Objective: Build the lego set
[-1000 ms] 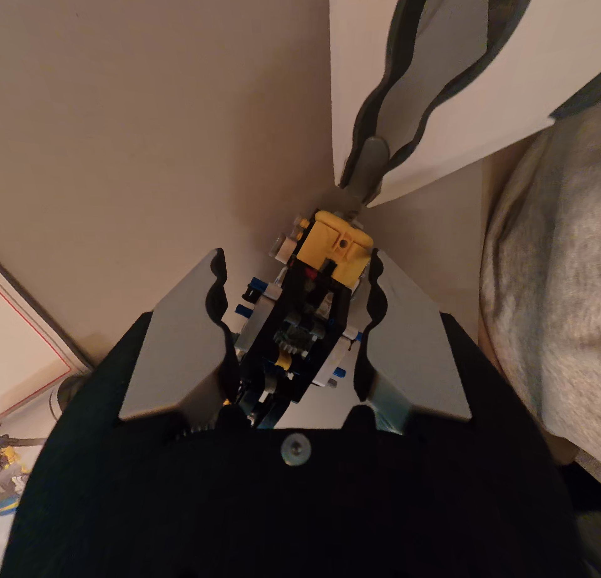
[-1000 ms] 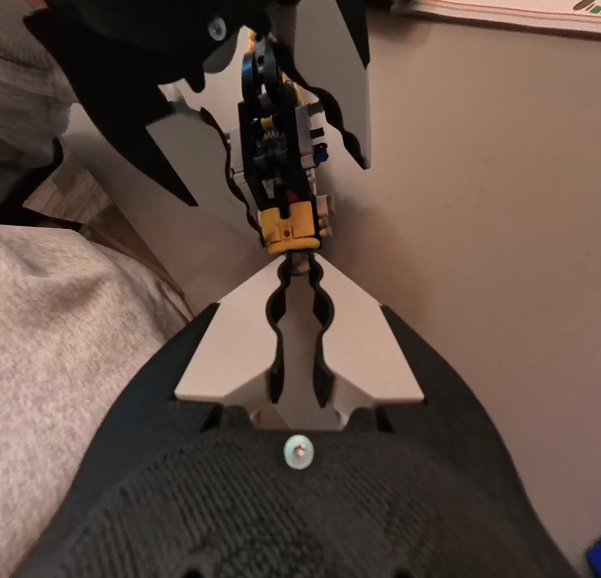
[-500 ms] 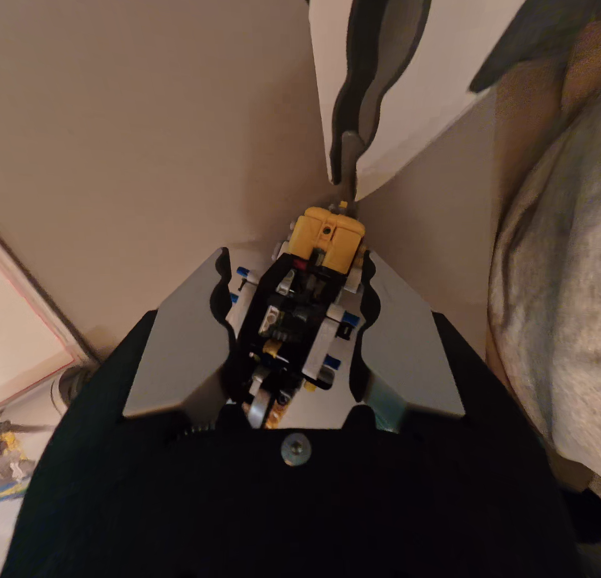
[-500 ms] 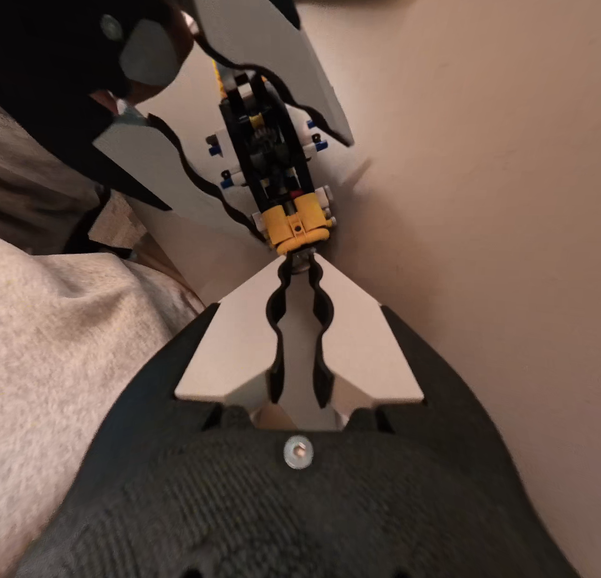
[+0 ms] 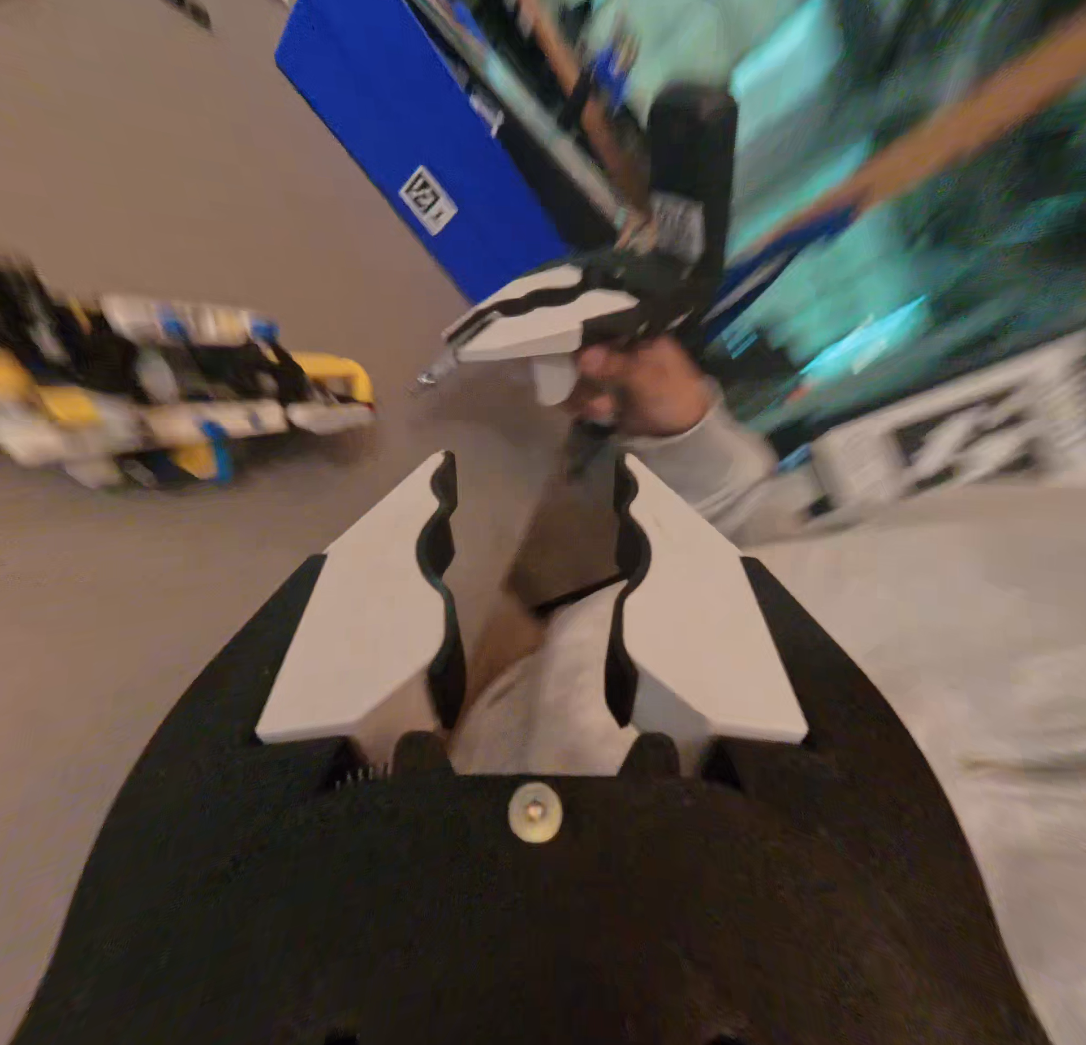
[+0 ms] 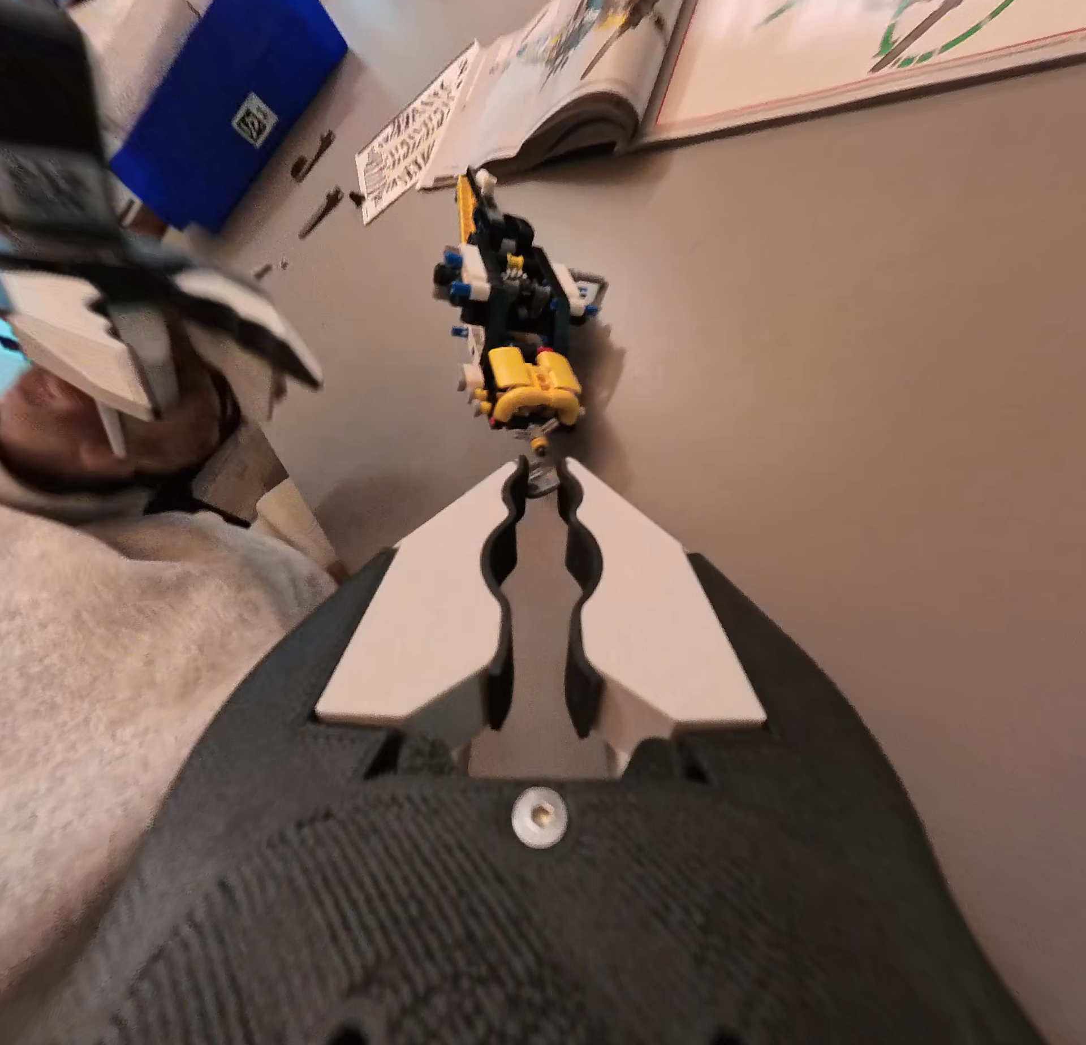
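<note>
The black, white and yellow lego model (image 6: pixel 517 335) lies on the tan table, free of both grippers; it shows blurred at the left of the left wrist view (image 5: pixel 176 394). My right gripper (image 6: pixel 542 466) is shut on a small grey piece (image 6: pixel 539 479), just short of the model's yellow end. The left wrist view shows it too (image 5: pixel 452 341), with the grey piece (image 5: pixel 432 370) sticking out of its tips. My left gripper (image 5: pixel 535 464) is open and empty, well away from the model; it appears blurred at the upper left of the right wrist view (image 6: pixel 147 341).
A blue box (image 6: pixel 229 112) stands behind the model, also seen in the left wrist view (image 5: pixel 411 135). An open instruction book (image 6: pixel 587 77) and a sticker sheet (image 6: pixel 405 141) lie at the back. A few small dark pieces (image 6: pixel 317 206) lie near the box. A grey sleeve (image 6: pixel 117 635) is at the left. Tip to tip, the grippers are about 11 cm apart. From either gripper's tips it is about 20 cm to the open instruction book (image 6: pixel 587 77).
My left gripper has let go of the model, opened and swung away fast. The model now lies on the table. My right gripper has drawn back slightly, still shut on the grey piece.
</note>
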Demonstrator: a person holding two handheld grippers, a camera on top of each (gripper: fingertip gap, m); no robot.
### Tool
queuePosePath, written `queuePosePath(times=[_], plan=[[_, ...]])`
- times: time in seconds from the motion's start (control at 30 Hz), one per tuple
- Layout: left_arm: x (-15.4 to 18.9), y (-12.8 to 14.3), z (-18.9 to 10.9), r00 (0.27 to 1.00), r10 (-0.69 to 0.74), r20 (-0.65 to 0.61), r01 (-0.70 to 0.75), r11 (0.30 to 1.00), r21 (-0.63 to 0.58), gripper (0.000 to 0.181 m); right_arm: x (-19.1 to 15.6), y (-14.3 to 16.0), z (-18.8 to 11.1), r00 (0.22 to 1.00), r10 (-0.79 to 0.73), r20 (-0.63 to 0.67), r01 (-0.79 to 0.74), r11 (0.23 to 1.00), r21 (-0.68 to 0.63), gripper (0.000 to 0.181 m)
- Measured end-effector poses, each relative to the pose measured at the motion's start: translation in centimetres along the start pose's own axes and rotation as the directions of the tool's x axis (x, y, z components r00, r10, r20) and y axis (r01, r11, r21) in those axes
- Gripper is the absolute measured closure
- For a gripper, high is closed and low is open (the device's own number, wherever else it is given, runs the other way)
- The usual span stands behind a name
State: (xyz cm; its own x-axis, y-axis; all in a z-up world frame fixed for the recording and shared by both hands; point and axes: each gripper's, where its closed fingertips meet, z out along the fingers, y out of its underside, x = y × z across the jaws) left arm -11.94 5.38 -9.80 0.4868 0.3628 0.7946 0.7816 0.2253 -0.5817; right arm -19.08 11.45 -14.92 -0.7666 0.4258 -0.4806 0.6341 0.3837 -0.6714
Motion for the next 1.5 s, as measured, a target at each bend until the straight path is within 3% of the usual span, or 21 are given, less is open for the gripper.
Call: queuePosePath(times=[0.03,0.13,0.37,0.53,0.7,0.87,1.07,1.3,1.5], plan=[[-0.3,0.3,0.3,0.982,-0.171,-0.073,0.177,0.981,0.078,0.133,0.4,-0.3,-0.1,1.0,0.01,0.01,-0.01,1.0,0.023,0.173],[-2.4,0.7,1.3,0.857,-0.462,-0.228,0.505,0.841,0.193,0.14,0.8,-1.3,0.2,0.995,0.049,0.092,-0.057,0.995,0.087,0.173],[-3.8,1.4,5.3,0.818,-0.554,-0.157,0.575,0.779,0.249,0.139,1.2,-0.8,1.9,0.981,0.077,0.179,-0.086,0.995,0.045,0.173],[-6.1,1.4,5.9,0.76,-0.639,-0.119,0.639,0.699,0.321,0.138,1.8,-1.2,2.5,0.97,0.094,0.224,-0.108,0.993,0.048,0.173],[-6.9,1.1,6.7,0.712,-0.681,-0.17,0.692,0.64,0.336,0.135,1.8,-1.0,2.9,0.929,0.159,0.334,-0.159,0.987,-0.027,0.174],[-7.9,1.1,6.6,0.725,-0.68,-0.109,0.668,0.657,0.35,0.151,1.1,-0.8,3.2,0.855,0.263,0.446,-0.22,0.965,-0.146,0.174],[-7.9,2.4,4.7,0.735,-0.675,-0.062,0.663,0.697,0.273,0.154,-0.7,0.0,4.3,0.833,0.318,0.454,-0.229,0.943,-0.24,0.174],[-7.9,3.7,2.1,0.797,-0.604,-0.017,0.593,0.777,0.209,0.159,-2.6,0.2,5.2,0.828,0.404,0.39,-0.331,0.912,-0.241,0.181],[-8.5,3.5,0.6,0.841,-0.541,0.006,0.528,0.823,0.209,0.159,-2.3,1.5,6.1,0.861,0.442,0.251,-0.422,0.897,-0.132,0.181]])
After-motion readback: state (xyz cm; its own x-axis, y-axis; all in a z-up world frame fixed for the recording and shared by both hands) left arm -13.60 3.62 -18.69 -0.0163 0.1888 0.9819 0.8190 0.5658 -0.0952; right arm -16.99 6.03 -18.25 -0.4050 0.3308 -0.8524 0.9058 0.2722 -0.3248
